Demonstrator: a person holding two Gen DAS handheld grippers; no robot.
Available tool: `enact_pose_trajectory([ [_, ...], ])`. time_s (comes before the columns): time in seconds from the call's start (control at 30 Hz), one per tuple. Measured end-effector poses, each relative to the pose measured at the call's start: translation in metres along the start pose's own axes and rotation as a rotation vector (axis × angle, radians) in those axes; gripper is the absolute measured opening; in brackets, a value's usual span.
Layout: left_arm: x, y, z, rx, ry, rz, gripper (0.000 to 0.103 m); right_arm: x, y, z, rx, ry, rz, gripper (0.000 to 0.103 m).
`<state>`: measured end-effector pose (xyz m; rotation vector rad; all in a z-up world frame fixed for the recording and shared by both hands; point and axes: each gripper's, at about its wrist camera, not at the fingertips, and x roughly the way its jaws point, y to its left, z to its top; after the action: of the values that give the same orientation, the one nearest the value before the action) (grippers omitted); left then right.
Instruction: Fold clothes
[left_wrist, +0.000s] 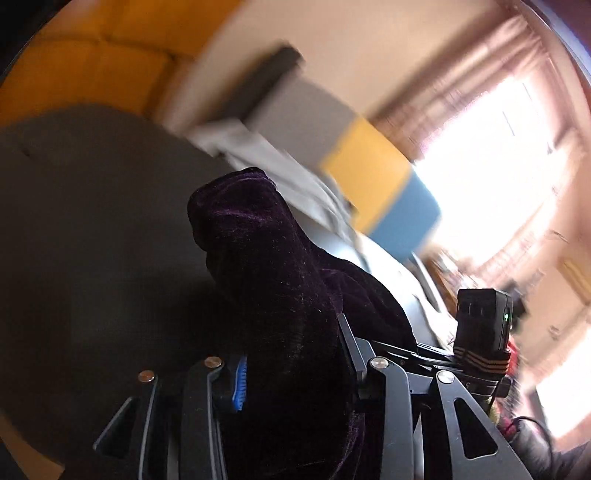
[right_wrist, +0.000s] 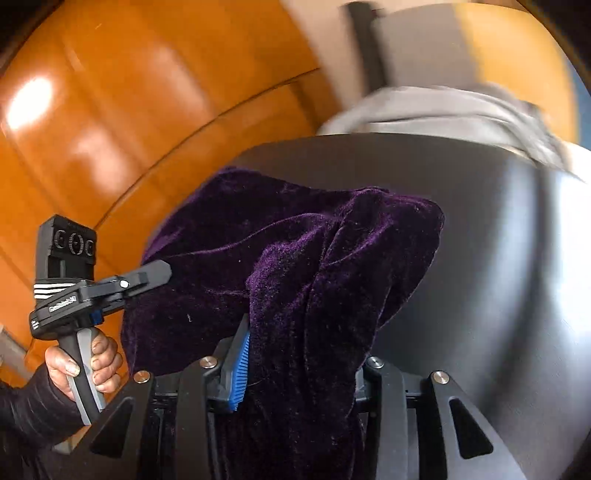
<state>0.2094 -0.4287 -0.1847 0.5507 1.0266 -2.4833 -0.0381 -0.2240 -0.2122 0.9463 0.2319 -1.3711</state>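
Observation:
A dark purple velvet garment hangs bunched over the dark grey table. My right gripper is shut on a thick fold of it, and the cloth fills the gap beside the blue pad. In the right wrist view my left gripper bites into the garment's left side, held by a hand in a dark sleeve. In the left wrist view the garment rises in a lump from between the fingers of my left gripper, which is shut on it. The fingertips are hidden under the cloth.
A pale grey cloth lies at the table's far edge, also visible in the left wrist view. Beyond it stands a grey, yellow and blue block. Orange wooden floor lies left of the table. Both backgrounds are motion-blurred.

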Motion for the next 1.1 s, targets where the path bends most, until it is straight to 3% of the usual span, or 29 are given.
enact_pose_trajectory([
  [0.23,-0.046,0.114,0.084,-0.082,-0.177,0.275,0.039,0.163,0.077,0.131,-0.126,0.087,0.15,0.038],
  [0.33,-0.047,0.165,0.104,-0.155,-0.173,0.401,0.037,0.226,0.107,0.164,-0.156,0.147,0.159,0.038],
  [0.47,-0.041,0.22,0.102,-0.233,-0.127,0.547,0.036,0.293,0.127,0.174,-0.216,0.244,0.081,0.041],
  [0.53,-0.037,0.24,0.094,-0.288,-0.08,0.536,0.04,0.308,0.127,0.181,-0.217,0.252,0.084,0.044],
  [0.63,-0.048,0.237,0.089,-0.28,-0.103,0.512,0.05,0.292,0.13,0.187,-0.286,0.187,0.033,0.045],
  [0.73,-0.071,0.234,0.089,-0.268,-0.166,0.562,0.063,0.266,0.136,0.19,-0.389,0.098,-0.045,0.045],
  [0.8,-0.082,0.221,0.091,-0.207,-0.225,0.575,0.071,0.243,0.151,0.188,-0.488,0.033,-0.039,0.045],
  [0.9,-0.084,0.2,0.1,-0.097,-0.281,0.553,0.08,0.24,0.182,0.177,-0.602,0.069,0.057,0.045],
  [0.93,-0.075,0.197,0.106,-0.071,-0.266,0.548,0.081,0.246,0.188,0.172,-0.627,0.097,0.075,0.045],
  [1.03,-0.049,0.193,0.121,-0.01,-0.209,0.539,0.083,0.284,0.192,0.155,-0.64,0.206,0.049,0.045],
  [1.1,-0.023,0.212,0.12,-0.039,-0.082,0.55,0.085,0.311,0.18,0.139,-0.615,0.269,-0.012,0.045],
])
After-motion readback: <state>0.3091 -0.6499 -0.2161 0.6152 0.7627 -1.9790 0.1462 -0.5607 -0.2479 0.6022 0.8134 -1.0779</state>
